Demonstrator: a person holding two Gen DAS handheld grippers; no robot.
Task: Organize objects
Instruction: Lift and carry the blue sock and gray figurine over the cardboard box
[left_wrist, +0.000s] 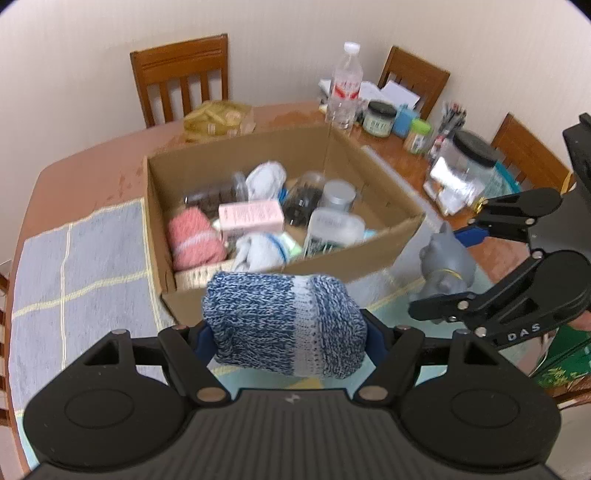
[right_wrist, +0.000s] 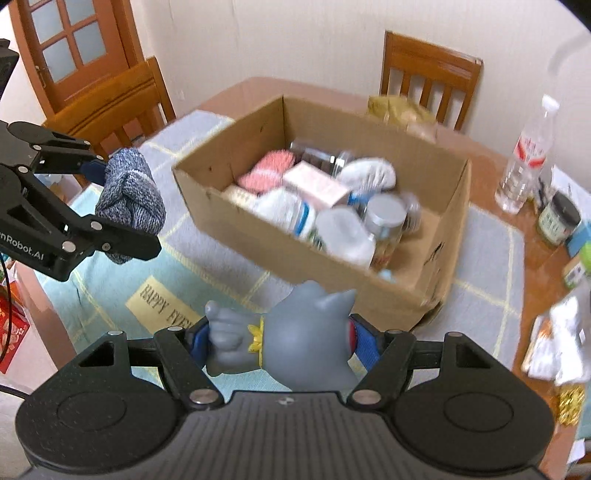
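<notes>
My left gripper (left_wrist: 286, 334) squeezes the soft, light sock roll (left_wrist: 284, 325) mid-body; my right gripper (right_wrist: 280, 341) pinches the smooth rubbery cat toy (right_wrist: 291, 339), both held before the box (left_wrist: 369, 254).

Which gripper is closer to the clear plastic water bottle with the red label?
Right. The right gripper, shut on the grey cat figurine, is on the clear red-labelled water bottle's side of the cardboard box; the left gripper, holding the blue knitted roll, sits farther away.
</notes>
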